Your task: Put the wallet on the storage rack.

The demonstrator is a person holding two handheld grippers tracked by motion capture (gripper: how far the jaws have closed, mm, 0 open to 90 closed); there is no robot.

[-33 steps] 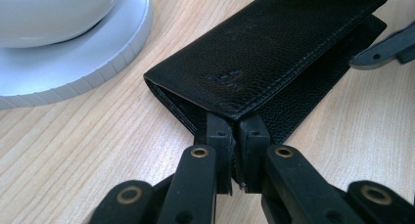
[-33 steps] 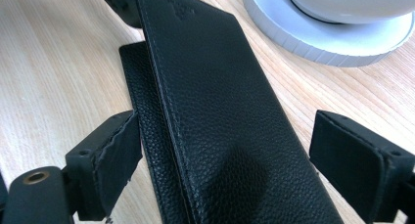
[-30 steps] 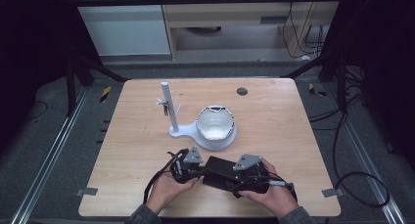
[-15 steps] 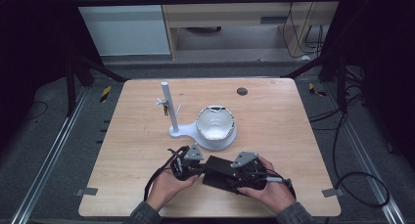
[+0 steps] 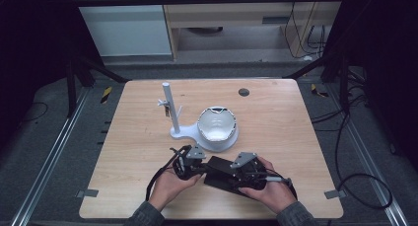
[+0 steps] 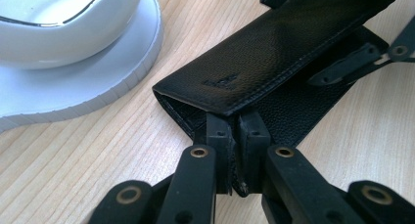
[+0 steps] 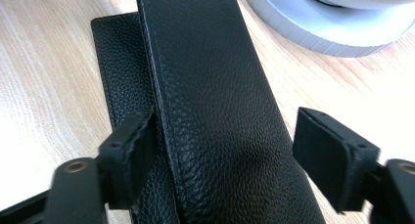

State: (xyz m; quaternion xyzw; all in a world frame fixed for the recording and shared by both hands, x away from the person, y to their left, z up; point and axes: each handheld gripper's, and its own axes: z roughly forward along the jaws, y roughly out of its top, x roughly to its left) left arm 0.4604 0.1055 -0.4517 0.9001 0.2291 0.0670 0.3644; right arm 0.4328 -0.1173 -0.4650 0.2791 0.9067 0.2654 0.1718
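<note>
Firmly pinched: black leather case (image 6: pixel 254 62).

I see a black, pebble-grained leather case (image 6: pixel 274 53) with matching black stitching at the centre of my frame. The fingers (image 6: pixel 218 136) are matte black with brass-coloured rivets. At upper left sits a glossy white bowl (image 6: pixel 58 23) on a white stand (image 6: pixel 73 87). The table (image 5: pixel 276 112) is pale wood, finely streaked.

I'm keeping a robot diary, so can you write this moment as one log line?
left gripper: shut on black leather case corner | right gripper: open, jaws either side of case | case near white stand | table
</note>
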